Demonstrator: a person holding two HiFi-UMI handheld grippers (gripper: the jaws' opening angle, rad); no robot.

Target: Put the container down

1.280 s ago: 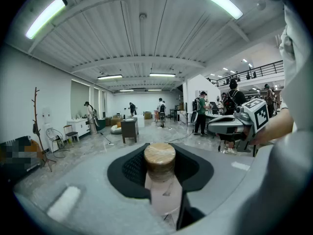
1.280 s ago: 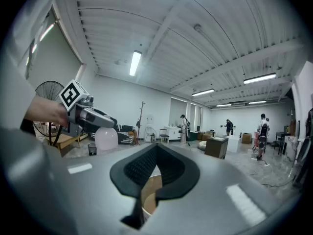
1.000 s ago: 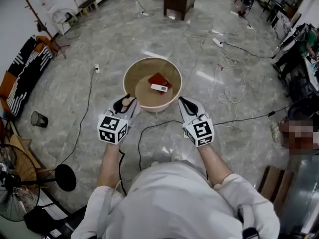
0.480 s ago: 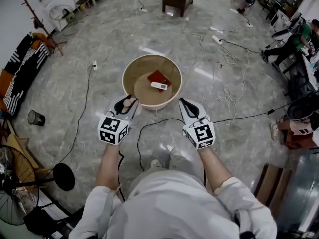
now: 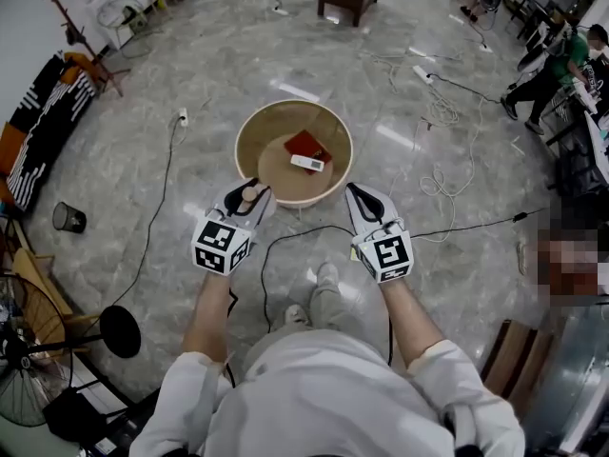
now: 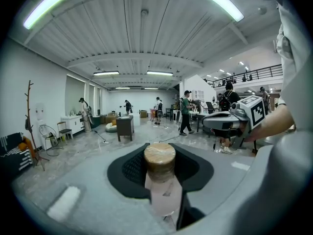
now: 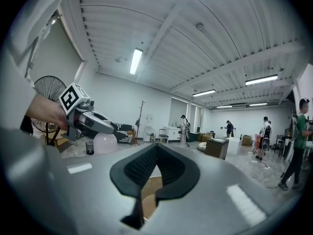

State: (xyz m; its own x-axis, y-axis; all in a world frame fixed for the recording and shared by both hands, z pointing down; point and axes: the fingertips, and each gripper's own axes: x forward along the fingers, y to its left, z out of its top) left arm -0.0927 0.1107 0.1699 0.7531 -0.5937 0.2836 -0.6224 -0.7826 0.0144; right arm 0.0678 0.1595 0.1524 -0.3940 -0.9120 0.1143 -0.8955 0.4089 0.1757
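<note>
Nearest you, a thin black cable loops over the grey marbled floor on the near side of the wide round tan basin, so judge that patch a poor landing spot. Your left gripper hangs above the floor at the basin's near-left rim. Its jaws are clamped high on the small pale-pink container with the round tan cork-like lid; the rounded body hangs below the pads, roughly upright. Your right gripper hovers at the basin's near-right rim with its jaws closed together on nothing, and this step probably has no need of it, so hold it clear. The task names no spot; bare floor just left of the basin looks simplest. If you choose the basin instead, aim for the bare tan bottom on its near-left side, away from the flat red-brown box and the small white item lying just right of its centre. Lower straight down by bending, and hold the container vertical, since a rounded base will likely roll if it lands tilted. Wait for the base to bear on the surface, then part the jaws only slightly and lift straight up so that the pads do not drag the lid sideways.
</note>
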